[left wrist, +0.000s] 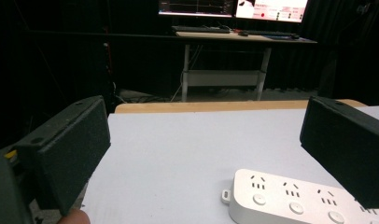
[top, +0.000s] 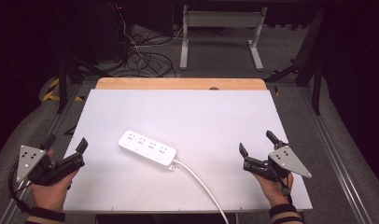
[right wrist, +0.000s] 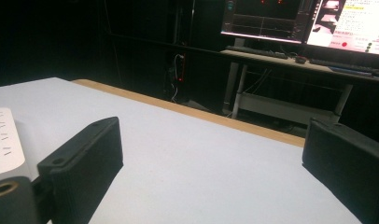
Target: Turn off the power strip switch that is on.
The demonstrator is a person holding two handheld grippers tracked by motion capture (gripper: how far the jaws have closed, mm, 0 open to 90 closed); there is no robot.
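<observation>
A white power strip with several sockets lies slantwise near the middle of the white table. Its white cable runs off toward the front edge. At the table's left edge my left gripper is held open, nothing between its jaws. In the left gripper view the power strip lies just ahead, low and to the right, between the spread fingers. My right gripper hovers open at the right side of the table, with nothing in it. The right gripper view catches the strip's end at its left edge.
A wooden strip borders the table's far edge. Beyond it stand a desk frame, loose cables on the floor and lit monitors. Dark surroundings flank both sides of the table.
</observation>
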